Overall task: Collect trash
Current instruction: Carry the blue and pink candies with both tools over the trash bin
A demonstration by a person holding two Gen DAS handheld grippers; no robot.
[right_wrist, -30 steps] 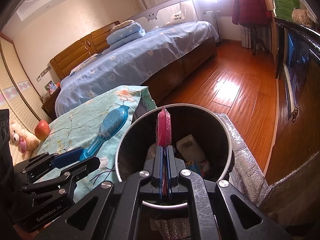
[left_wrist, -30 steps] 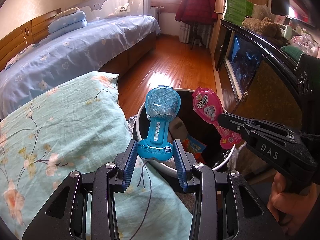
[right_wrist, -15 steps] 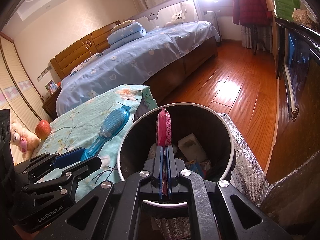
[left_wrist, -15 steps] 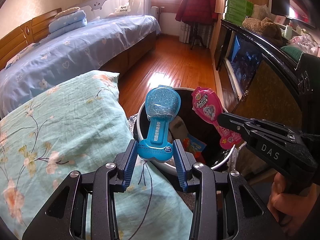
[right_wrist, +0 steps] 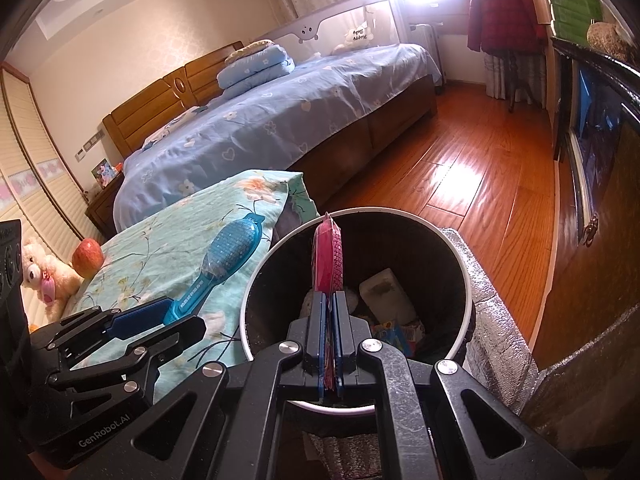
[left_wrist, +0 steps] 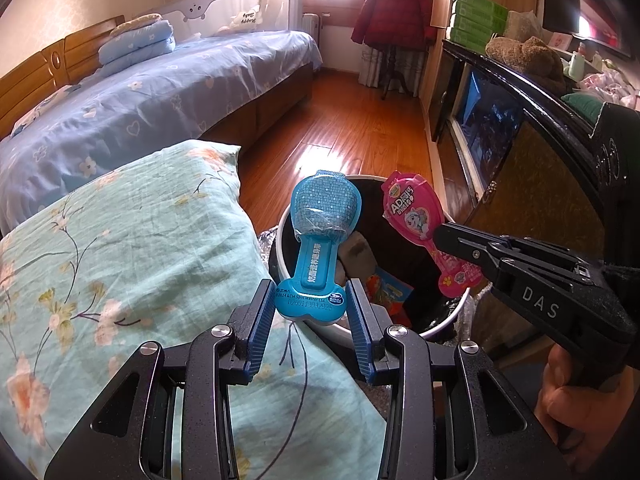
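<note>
My left gripper [left_wrist: 310,300] is shut on the base of a blue brush-shaped package [left_wrist: 324,216], which points up and forward by the near left rim of a round black bin [left_wrist: 440,331]. Seen from the right wrist, that blue package [right_wrist: 230,250] hangs over the floral bedding just left of the bin [right_wrist: 376,210]. My right gripper [right_wrist: 329,300] is shut on a pink brush-shaped package [right_wrist: 328,256], held edge-on above the bin's opening. From the left wrist the pink package [left_wrist: 412,216] shows its printed face over the bin. A white block [right_wrist: 386,294] and coloured wrappers [right_wrist: 394,334] lie inside.
Teal floral bedding [left_wrist: 120,240] borders the bin on the left, with an apple [right_wrist: 87,258] and a soft toy [right_wrist: 44,276] on it. A blue-covered bed [left_wrist: 140,100] lies beyond. A dark cabinet [left_wrist: 540,184] stands right of the bin. Silver foil [right_wrist: 496,320] lies under the bin.
</note>
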